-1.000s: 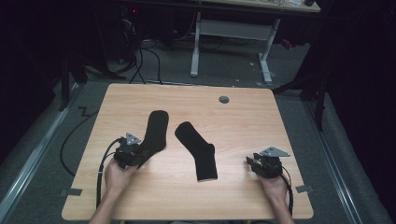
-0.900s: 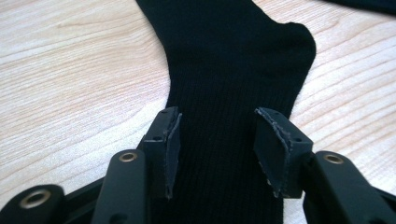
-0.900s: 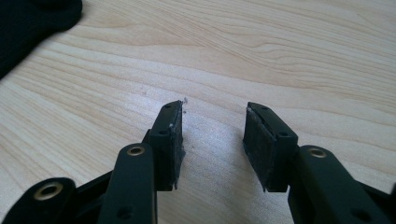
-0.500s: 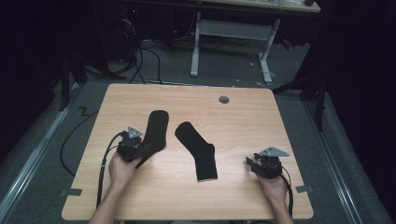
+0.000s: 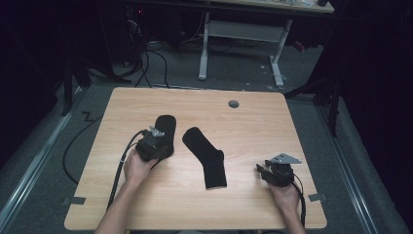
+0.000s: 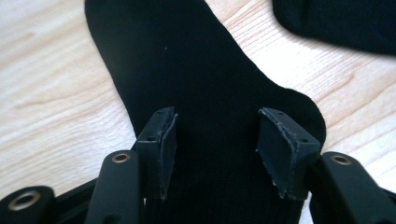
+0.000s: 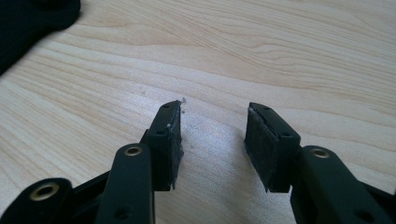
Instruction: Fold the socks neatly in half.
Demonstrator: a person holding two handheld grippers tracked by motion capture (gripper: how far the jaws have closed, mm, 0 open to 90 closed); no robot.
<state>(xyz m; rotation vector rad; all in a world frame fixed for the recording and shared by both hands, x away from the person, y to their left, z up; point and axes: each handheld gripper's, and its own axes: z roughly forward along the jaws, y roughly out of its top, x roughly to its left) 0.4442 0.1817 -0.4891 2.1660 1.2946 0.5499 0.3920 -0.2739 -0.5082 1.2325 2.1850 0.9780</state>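
Note:
Two black socks lie flat on the wooden table (image 5: pixel 253 126). The left sock (image 5: pixel 164 127) (image 6: pixel 187 70) runs toward the far side. My left gripper (image 5: pixel 159 145) (image 6: pixel 217 121) hovers over its near end, open, with its jaws straddling the fabric and the heel bulge to their right. The second sock (image 5: pixel 208 158) lies at the table's middle, bent at the heel, and its edge shows in the left gripper view (image 6: pixel 336 23). My right gripper (image 5: pixel 262 171) (image 7: pixel 215 109) rests open over bare wood at the near right, with that sock's end (image 7: pixel 28 23) off to its left.
A round cable hole (image 5: pixel 234 104) sits near the table's far edge. Beyond the table stand a white desk frame (image 5: pixel 204 48) and loose floor cables (image 5: pixel 151 58). The left gripper's cable (image 5: pixel 119 170) trails toward the near-left edge.
My left gripper has moved a little forward and right, over the near end of the left sock. The right gripper and both socks have stayed put.

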